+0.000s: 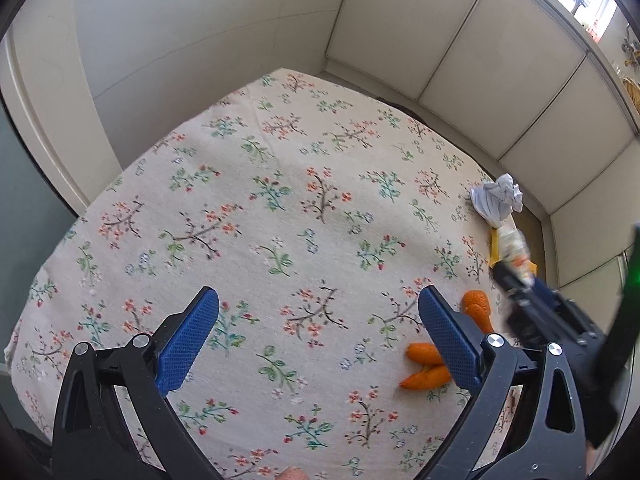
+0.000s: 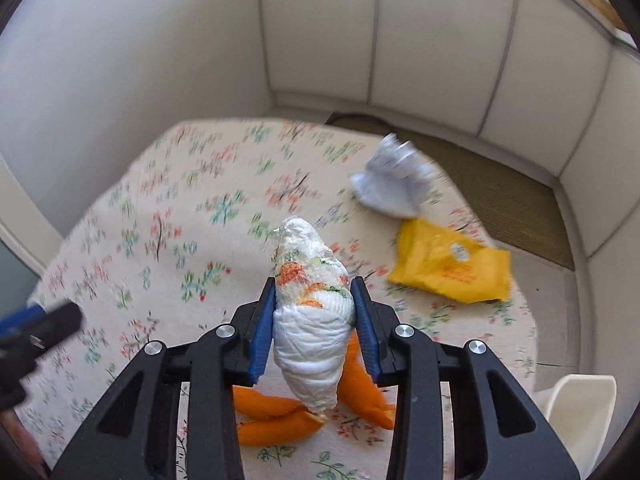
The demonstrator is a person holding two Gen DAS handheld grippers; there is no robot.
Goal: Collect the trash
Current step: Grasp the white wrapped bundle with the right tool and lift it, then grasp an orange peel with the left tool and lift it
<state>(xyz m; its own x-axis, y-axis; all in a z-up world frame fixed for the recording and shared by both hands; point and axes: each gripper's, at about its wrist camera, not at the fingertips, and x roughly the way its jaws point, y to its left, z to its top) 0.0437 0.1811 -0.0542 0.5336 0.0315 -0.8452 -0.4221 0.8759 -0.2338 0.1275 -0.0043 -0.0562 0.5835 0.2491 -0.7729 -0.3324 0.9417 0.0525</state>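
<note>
Between the right gripper's (image 2: 314,312) blue pads sits a wadded napkin (image 2: 312,312), white with an orange print, clamped at its middle with both ends sticking out past the jaws. It hangs above the flowered cloth (image 2: 160,240), right over the orange peel (image 2: 276,420), and the blur in that view suggests the hand is moving. Judging by how soft and loosely rolled the wad looks, the main risk is that it compresses and slides out, or unrolls from its lower tip, if the hand swings fast or the squeeze eases. That tip looks very close to the peel, though I cannot tell if they touch; a low sweep could drag the peel across the cloth or off the near edge.

Farther back lie a crumpled paper (image 2: 390,178) and, just beside it, a yellow packet (image 2: 448,266), both near the cloth's far right edge, so a careless pass could knock either off the table. No bin is clearly visible; a white object (image 2: 580,404) shows at lower right but I cannot say what it is.

Left gripper (image 1: 320,338) hovers over bare cloth with jaws wide apart, holding nothing. Its right finger is near the peel (image 1: 428,364), and the two tools are close enough that crossing paths could bump them
</note>
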